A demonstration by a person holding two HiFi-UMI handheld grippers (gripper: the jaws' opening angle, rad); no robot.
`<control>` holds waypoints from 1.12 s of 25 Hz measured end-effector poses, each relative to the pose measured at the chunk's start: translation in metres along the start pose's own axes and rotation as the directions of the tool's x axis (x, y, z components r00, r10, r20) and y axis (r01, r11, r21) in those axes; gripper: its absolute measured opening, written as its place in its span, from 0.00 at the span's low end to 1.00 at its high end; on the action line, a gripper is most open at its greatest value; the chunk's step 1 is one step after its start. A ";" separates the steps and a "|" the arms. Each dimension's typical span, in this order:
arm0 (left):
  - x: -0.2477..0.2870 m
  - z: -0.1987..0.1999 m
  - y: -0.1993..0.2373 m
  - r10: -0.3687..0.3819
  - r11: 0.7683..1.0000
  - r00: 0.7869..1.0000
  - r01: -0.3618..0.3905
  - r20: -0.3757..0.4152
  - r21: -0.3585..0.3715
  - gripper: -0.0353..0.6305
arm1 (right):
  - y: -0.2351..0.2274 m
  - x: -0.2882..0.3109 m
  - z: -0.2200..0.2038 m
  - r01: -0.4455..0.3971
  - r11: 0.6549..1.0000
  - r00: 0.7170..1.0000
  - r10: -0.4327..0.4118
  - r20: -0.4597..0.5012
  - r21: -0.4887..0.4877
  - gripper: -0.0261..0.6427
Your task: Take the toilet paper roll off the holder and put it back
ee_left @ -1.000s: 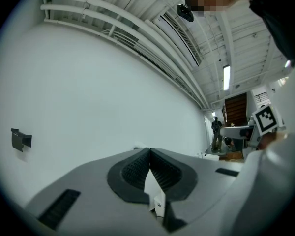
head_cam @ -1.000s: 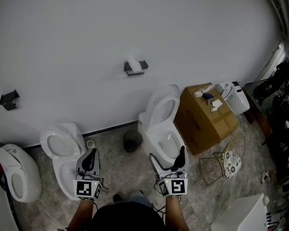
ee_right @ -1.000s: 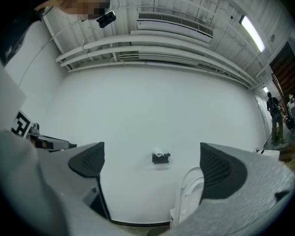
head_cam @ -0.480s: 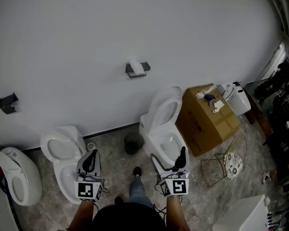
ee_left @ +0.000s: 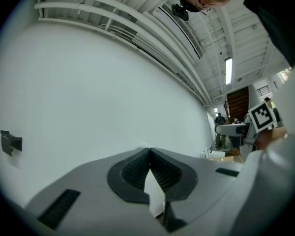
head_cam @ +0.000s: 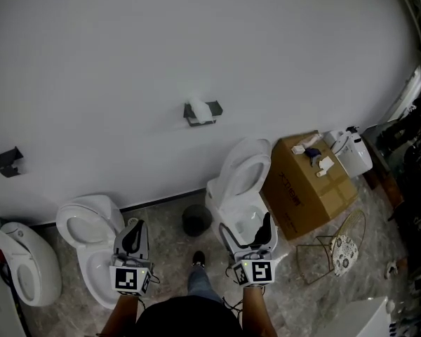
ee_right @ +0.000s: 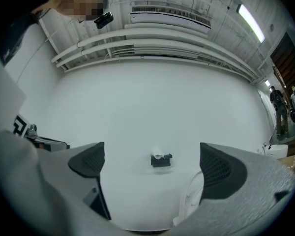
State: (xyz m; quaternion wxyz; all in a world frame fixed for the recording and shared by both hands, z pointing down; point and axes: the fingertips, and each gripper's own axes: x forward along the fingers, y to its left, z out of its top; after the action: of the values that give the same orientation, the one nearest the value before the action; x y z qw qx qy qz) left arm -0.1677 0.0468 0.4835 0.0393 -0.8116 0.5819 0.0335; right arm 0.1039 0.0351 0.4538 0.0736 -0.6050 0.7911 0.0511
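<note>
A white toilet paper roll sits on a dark wall holder on the white wall, well ahead of both grippers. The right gripper view shows the same roll on its holder small and far off, centred between the jaws. My right gripper is open and empty, held over the middle toilet. My left gripper is shut with nothing in it; its pads meet in the left gripper view.
Three white toilets stand along the wall: one below the holder, one at the left, one at the far left. A dark bin, a cardboard box and a wire stool are on the floor. A second empty holder hangs at left.
The view has shifted slightly toward the wall; the holder and toilets sit a little lower and to the right. A foot has come forward. Both grippers keep their state.
</note>
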 end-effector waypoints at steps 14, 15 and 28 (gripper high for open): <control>0.161 0.010 0.003 0.064 0.998 0.998 -0.064 -0.012 0.010 0.06 | -0.088 0.147 -0.015 -0.064 0.998 0.998 0.064 0.003 0.023 0.91; 0.170 0.011 0.002 0.071 0.997 0.997 -0.071 -0.011 0.012 0.06 | -0.093 0.155 -0.016 -0.071 0.997 0.997 0.071 0.005 0.026 0.91; 0.239 0.011 -0.001 0.188 0.982 0.981 -0.188 -0.042 0.012 0.06 | -0.138 0.236 -0.021 -0.171 0.983 0.985 0.170 0.013 0.063 0.91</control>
State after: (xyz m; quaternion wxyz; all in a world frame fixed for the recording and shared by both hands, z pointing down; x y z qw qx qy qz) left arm -0.0898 -0.1772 0.4491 0.0266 -0.7535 0.6567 0.0175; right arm 0.1754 -0.2294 0.4331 0.0914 -0.5321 0.8410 0.0341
